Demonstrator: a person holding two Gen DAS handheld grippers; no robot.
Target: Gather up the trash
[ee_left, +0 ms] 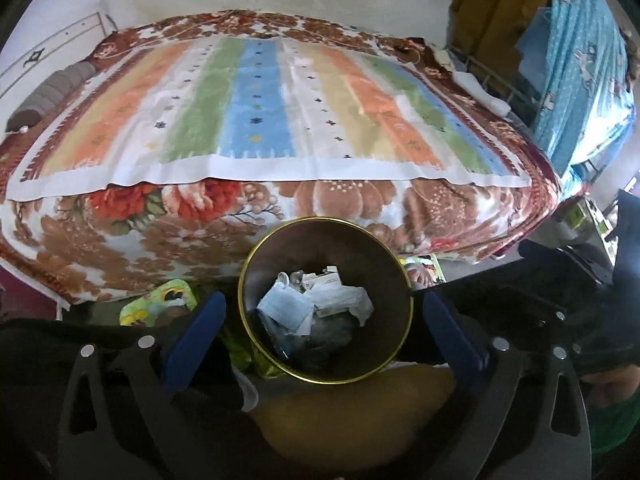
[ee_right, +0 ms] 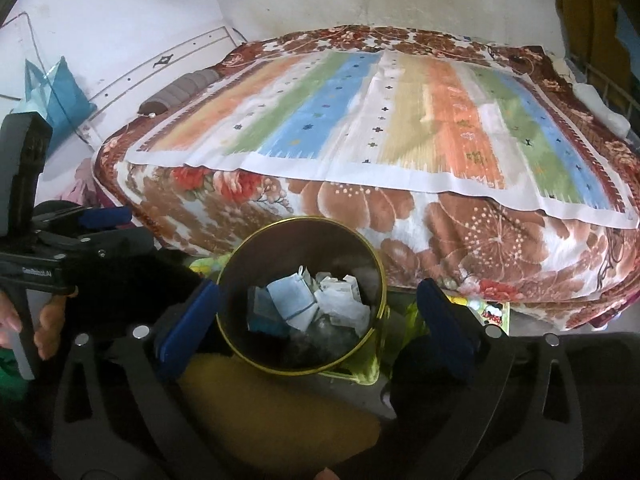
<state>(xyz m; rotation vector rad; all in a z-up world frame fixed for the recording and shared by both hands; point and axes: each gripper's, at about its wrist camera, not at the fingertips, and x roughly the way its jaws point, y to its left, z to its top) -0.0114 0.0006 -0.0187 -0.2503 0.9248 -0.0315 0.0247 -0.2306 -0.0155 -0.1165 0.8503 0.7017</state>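
A dark round bin (ee_left: 320, 246) with a gold rim stands on the floor at the foot of the bed. In it lie a blue face mask (ee_left: 286, 308), crumpled white paper (ee_left: 344, 296) and small cartons. My left gripper (ee_left: 324, 300) hangs above the bin, its blue fingers wide open on either side of the rim, nothing between them. The right wrist view shows the same bin (ee_right: 300, 240), mask (ee_right: 292, 298) and paper (ee_right: 344, 308). My right gripper (ee_right: 318, 287) is also open and empty over it. The left gripper's blue fingers (ee_right: 104, 216) show at that view's left edge, held by a hand (ee_right: 48, 320).
A bed (ee_left: 280, 92) with a striped sheet over a floral blanket fills the background. A bright green-yellow bag (ee_left: 160, 304) lies on the floor by the bin. Mustard cloth (ee_left: 352, 412) sits just below the bin. A blue curtain (ee_left: 580, 80) hangs at the right.
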